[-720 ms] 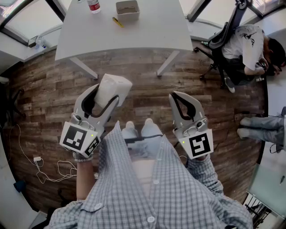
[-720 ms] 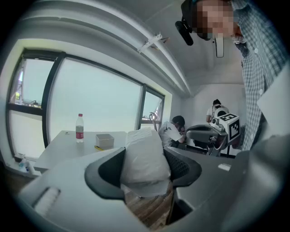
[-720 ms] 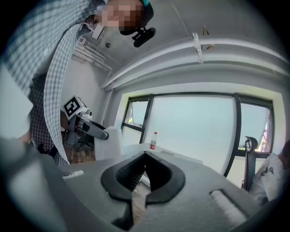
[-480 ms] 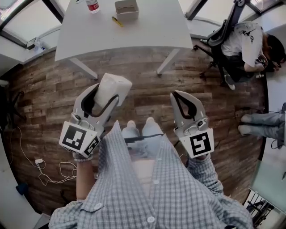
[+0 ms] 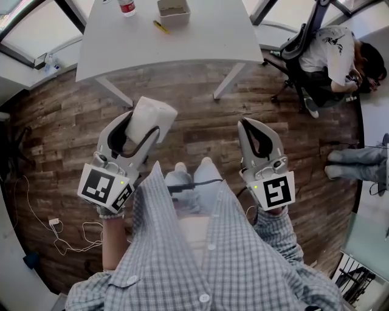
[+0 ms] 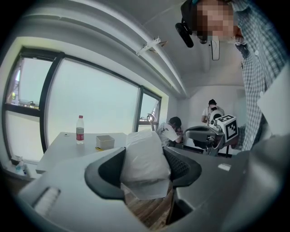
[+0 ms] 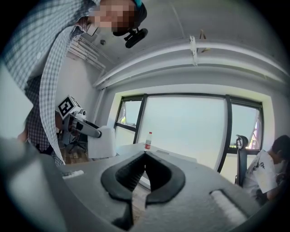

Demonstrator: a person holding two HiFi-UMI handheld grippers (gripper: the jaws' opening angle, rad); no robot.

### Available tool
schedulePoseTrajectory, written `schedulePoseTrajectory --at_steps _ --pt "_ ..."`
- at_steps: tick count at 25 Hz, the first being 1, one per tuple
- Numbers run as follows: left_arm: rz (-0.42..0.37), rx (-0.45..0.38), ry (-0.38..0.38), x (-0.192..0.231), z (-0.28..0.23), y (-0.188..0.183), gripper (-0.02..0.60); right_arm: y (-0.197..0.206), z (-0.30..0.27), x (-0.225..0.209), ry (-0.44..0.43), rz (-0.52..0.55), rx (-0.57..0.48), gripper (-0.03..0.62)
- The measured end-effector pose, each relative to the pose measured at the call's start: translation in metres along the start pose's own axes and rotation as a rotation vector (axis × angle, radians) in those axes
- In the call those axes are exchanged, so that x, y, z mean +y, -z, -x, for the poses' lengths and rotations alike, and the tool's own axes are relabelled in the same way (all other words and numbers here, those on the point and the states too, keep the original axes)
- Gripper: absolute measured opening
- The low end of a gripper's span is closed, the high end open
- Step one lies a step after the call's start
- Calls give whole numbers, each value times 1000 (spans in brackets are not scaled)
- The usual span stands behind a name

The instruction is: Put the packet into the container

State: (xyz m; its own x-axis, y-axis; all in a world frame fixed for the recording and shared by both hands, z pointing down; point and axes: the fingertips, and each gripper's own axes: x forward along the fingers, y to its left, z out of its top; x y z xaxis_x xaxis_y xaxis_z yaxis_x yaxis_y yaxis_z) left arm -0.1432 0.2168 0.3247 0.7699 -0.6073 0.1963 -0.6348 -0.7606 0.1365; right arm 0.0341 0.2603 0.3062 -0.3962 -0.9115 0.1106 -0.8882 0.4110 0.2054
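— Packet (image 5: 152,118): how is it seen to be turned?

— In the head view its long axis is laid along the left tongs (image 5: 143,126). It runs from lower left to upper right, and the far end is pushed out past the jaw tips toward the pale surface (image 5: 200,45). In the left gripper view the packet (image 6: 145,165) is shown taller than wide, with its top edge above the jaw tips and its lower edge hanging below them.

— And relative to the tongs?

— It is clamped between the two jaws of the left tongs (image 6: 144,158), which are spread wide around it, and the dark pads are pressed against its white sides. It is carried in the air above the wooden floor (image 5: 61,121), short of the surface.

— What is found on that surface?

— A red-labelled bottle (image 5: 126,7), a yellow pen-like item (image 5: 160,28) and the open container (image 5: 173,11) are set on its far part, well apart from the packet.

— The right tongs?

— The right tongs (image 5: 248,123) are held beside the left. Their jaws are brought together at the tips and nothing is caught between them. The same is shown of the right tongs (image 7: 145,155) in the right gripper view.
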Motion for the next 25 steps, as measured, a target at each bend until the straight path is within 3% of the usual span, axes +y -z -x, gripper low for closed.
schedulePoseTrajectory --at_steps 16,25 --pt "7 -38 -28 5 11 -5 261 -3 -5 19 -57 11 10 2" --pt "4 -41 -53 6 -5 -11 261 0 -13 5 -90 6 -9 2"
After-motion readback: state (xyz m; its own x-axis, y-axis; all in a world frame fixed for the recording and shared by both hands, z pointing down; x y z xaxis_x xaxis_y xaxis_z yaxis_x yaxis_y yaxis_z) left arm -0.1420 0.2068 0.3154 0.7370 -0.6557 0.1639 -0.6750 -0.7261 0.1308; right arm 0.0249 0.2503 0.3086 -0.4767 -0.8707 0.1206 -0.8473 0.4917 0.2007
